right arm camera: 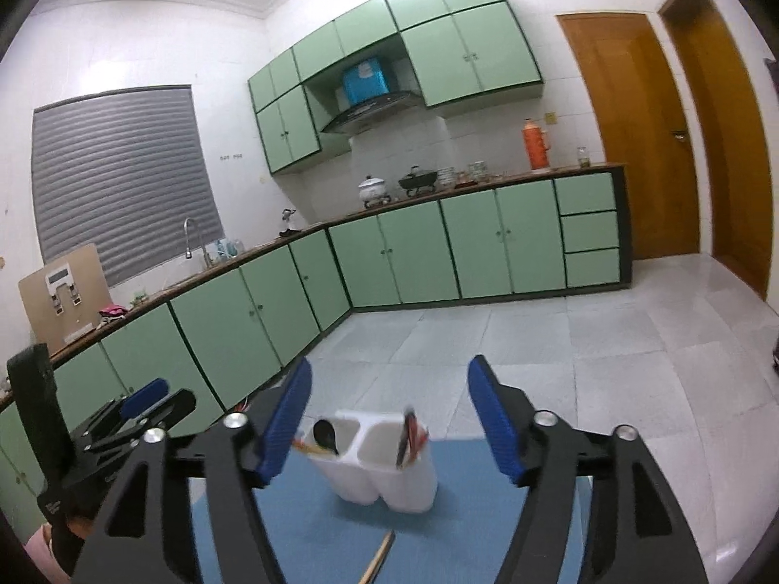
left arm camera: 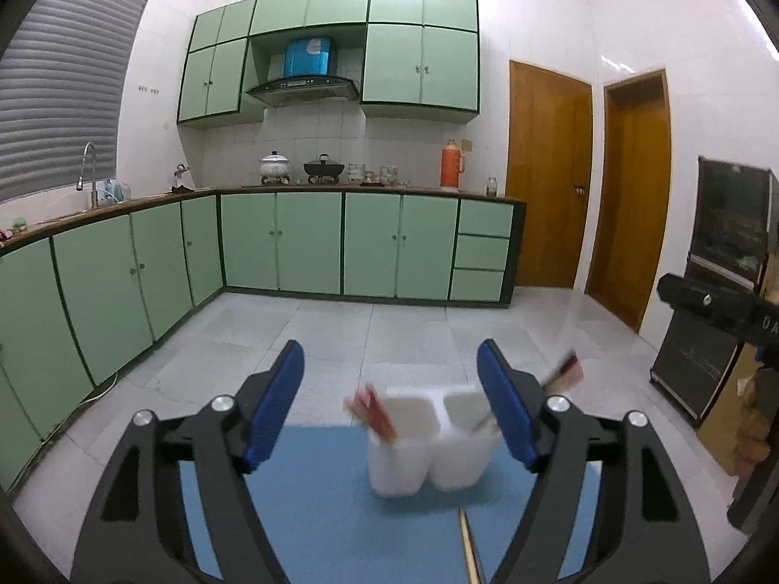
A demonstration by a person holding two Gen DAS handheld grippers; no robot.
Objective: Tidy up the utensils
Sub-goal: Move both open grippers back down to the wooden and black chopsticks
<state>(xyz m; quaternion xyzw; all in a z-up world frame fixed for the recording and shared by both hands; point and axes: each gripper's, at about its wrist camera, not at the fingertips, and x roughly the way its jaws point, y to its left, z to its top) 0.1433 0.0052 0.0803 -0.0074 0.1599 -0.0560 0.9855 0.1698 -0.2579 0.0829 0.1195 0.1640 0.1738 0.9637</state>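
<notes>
- Left wrist view: the left gripper [left arm camera: 389,404] is standing with its blue pads wide apart and nothing between them; it is holding no utensil.
- Left wrist view: the white two-compartment holder [left arm camera: 428,443] is sitting on the blue mat [left arm camera: 316,511] ahead of the fingers, blurred. Red-tipped chopsticks [left arm camera: 375,413] are leaning out of its left compartment; other stick ends are showing past the right finger, too smeared to sort.
- Left wrist view: one wooden stick [left arm camera: 468,545] is lying flat on the mat, just in front of the holder and apart from it.
- Right wrist view: the right gripper [right arm camera: 389,418] is likewise gaping wide, empty, facing the same holder [right arm camera: 384,467].
- Right wrist view: a black spoon [right arm camera: 325,435] is resting in the left compartment, dark and red sticks [right arm camera: 409,438] are standing in the right one. The loose stick [right arm camera: 380,555] is lying on the mat at the bottom edge.
- Judgement: sorting appears mostly done, with both tongs free between pick-ups.
- Judgement: the next move is calling for one gripper to drop low over the loose stick, close across its shaft, then lift and tip it into a chopstick compartment without knocking the light holder.
</notes>
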